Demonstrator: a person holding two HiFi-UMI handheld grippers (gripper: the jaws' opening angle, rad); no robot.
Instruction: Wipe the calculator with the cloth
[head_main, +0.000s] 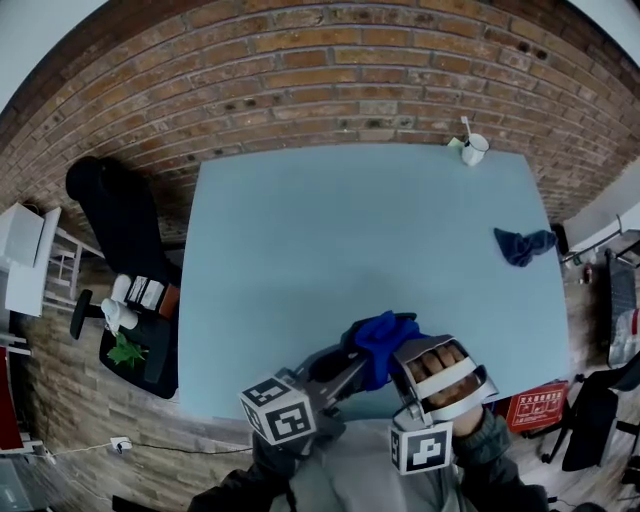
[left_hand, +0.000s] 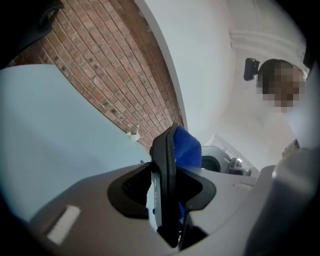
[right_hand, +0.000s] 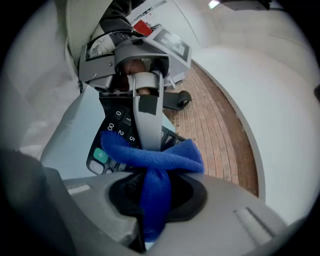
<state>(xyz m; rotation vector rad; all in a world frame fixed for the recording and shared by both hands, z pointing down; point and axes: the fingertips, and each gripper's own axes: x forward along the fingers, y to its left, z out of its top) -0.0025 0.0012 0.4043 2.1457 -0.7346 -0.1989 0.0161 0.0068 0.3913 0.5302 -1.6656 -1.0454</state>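
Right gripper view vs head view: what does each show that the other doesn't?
Only the right gripper view: the key face of the calculator, with digits and a green plus key. Only the head view: a second blue cloth lying apart on the table, and a white cup at its far corner. Both: the right gripper shut on the blue cloth, laid against the calculator that the left gripper holds.

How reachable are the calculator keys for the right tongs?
Likely yes: right tongs, shut on the blue cloth, face the keys unobstructed; left tongs gripping the calculator cover one strip.
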